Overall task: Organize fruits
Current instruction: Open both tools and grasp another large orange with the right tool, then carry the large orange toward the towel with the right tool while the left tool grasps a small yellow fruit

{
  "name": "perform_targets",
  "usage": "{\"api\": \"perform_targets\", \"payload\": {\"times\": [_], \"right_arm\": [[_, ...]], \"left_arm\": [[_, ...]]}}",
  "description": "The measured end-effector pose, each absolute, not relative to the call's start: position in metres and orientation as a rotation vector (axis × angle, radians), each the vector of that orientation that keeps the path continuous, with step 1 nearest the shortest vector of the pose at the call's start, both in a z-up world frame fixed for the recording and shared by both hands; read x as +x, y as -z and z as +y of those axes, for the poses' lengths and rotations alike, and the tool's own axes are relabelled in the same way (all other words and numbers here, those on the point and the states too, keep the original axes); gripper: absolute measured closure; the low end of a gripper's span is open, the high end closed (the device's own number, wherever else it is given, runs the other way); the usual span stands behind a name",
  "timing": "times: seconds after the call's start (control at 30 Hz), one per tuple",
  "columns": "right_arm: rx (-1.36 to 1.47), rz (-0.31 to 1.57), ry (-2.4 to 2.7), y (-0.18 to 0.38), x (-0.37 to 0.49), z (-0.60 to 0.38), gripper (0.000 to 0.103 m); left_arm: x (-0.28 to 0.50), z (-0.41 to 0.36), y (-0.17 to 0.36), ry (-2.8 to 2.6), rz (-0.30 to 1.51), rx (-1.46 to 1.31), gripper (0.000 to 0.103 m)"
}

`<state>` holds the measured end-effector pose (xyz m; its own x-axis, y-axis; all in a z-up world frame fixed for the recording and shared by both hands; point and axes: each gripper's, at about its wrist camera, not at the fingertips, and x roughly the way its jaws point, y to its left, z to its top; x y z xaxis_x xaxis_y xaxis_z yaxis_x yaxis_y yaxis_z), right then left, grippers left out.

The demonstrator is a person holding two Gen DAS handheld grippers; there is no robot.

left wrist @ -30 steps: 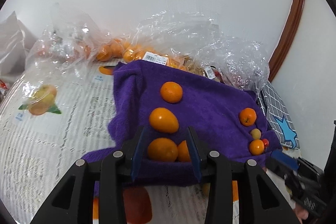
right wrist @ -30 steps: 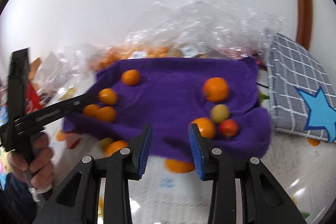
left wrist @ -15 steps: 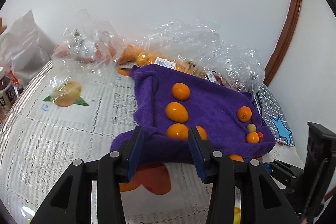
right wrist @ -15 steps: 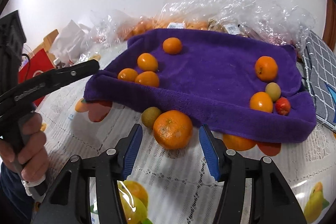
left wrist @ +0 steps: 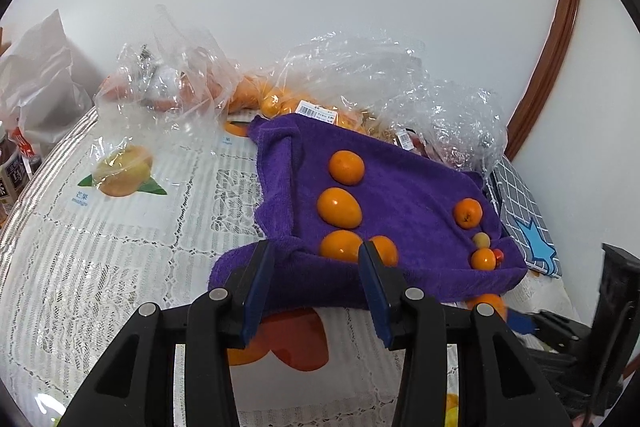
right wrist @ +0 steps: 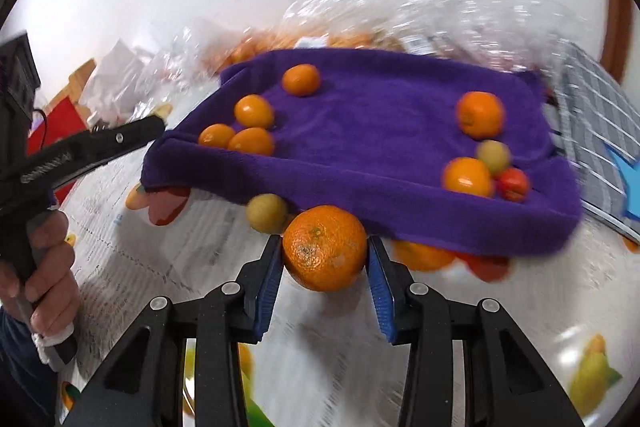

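With the big mandarin (right wrist: 325, 247) sitting on the tablecloth (right wrist: 340, 339) right at the purple towel's (right wrist: 380, 131) near edge, the right gripper (right wrist: 323, 273) has just been closing, and its blue pads now sit against both sides of the fruit. A small greenish fruit (right wrist: 266, 213) touches it on the left. Over by the towel's left near corner, the left gripper (left wrist: 316, 287) hovers with its jaws apart, gripping nothing, four orange fruits (left wrist: 339, 207) lined up on the cloth ahead.
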<state>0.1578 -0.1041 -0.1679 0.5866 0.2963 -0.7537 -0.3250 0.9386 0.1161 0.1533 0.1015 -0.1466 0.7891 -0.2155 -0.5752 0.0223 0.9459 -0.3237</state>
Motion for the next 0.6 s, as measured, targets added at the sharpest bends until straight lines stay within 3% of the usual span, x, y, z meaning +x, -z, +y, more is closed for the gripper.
{"api": "perform_targets", "payload": {"times": [0.6], "right_arm": [[-0.012,0.910,-0.273,0.180,0.150,-0.147,0.061]], "left_arm": [[0.137,0.047,0.150,0.319,0.662,-0.125,0.061]]}}
